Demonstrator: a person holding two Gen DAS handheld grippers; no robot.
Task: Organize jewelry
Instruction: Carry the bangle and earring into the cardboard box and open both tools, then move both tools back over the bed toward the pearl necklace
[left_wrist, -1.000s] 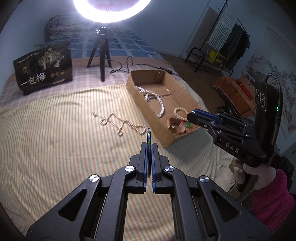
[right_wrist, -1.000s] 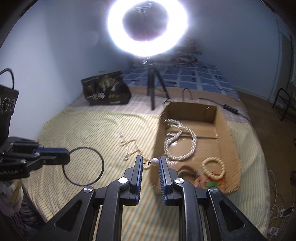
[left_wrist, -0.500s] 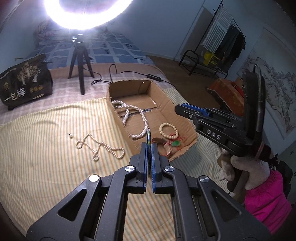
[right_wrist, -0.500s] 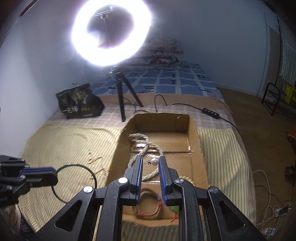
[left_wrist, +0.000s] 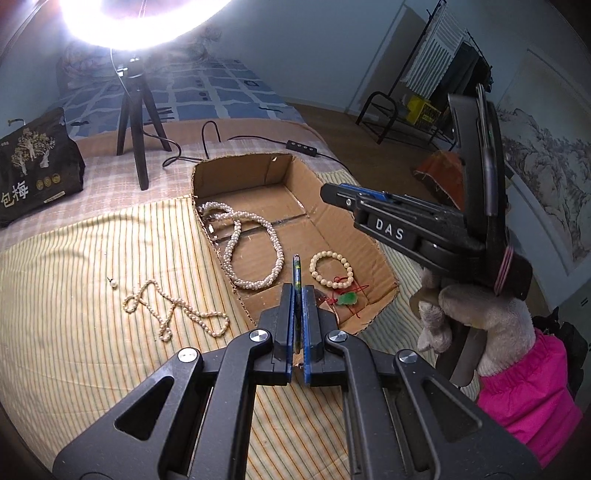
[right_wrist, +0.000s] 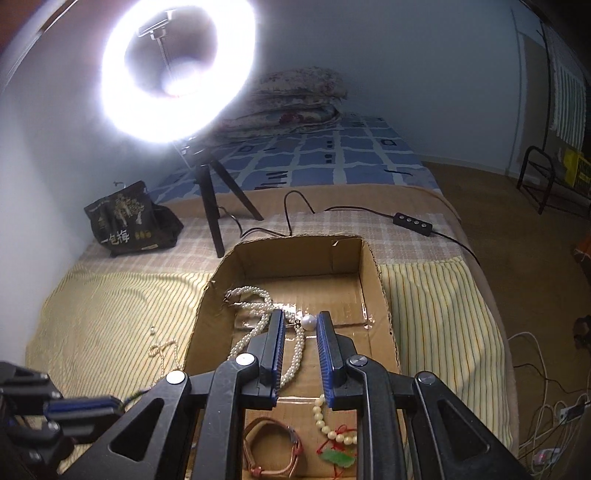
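Observation:
My left gripper (left_wrist: 297, 295) is shut on a thin dark bangle (left_wrist: 296, 271), seen edge-on, above the near wall of the open cardboard box (left_wrist: 369, 236). My right gripper (right_wrist: 300, 323) is shut on a pearl earring (right_wrist: 308, 322) and hangs over the box (right_wrist: 380, 295). In the box lie a thick twisted pearl rope (left_wrist: 255, 251), a cream bead bracelet (left_wrist: 330, 267), a green pendant on red cord (left_wrist: 347, 299) and a brown leather bracelet (right_wrist: 275, 448). On the striped cloth left of the box lie a thin pearl necklace (left_wrist: 173, 310) and a single pearl earring (left_wrist: 113, 283).
A ring light on a black tripod (left_wrist: 135, 110) stands behind the box, with its cable and inline switch (right_wrist: 412, 223) on the bed. A black printed bag (left_wrist: 33, 166) stands at the far left. The bed edge and floor lie to the right.
Both grippers have moved toward the box and now hang over it. The left still holds the bangle, the right still holds the pearl earring.

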